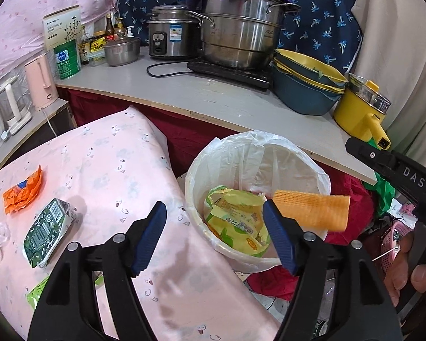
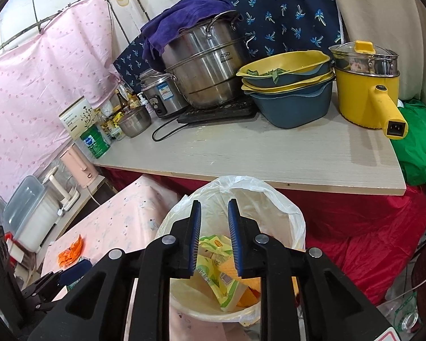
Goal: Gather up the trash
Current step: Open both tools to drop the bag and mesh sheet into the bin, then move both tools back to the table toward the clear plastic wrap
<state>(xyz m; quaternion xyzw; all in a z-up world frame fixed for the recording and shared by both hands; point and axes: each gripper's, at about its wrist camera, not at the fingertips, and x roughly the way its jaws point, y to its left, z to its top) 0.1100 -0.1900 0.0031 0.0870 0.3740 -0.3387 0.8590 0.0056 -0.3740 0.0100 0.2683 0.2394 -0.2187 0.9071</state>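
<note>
- The left gripper (image 1: 214, 237) has its blue fingers (image 1: 150, 237) spread wide with nothing between them, hanging over the edge of the pink table (image 1: 105, 176) and the bin.
- The right gripper (image 2: 214, 237) has its fingers parted too, holding nothing — it points down into the white trash bin (image 2: 269, 196).
- An orange foam sleeve (image 1: 312, 209) sits above the bin mouth; I cannot tell if it touches anything.
- Yellow wrappers (image 1: 235, 224) lie in the bin.
- A green packet (image 1: 45, 227) and an orange wrapper (image 1: 22, 190) lie on the pink table, near each other.
- Farther back, a big steel pot (image 1: 241, 34) stands on the counter.
</note>
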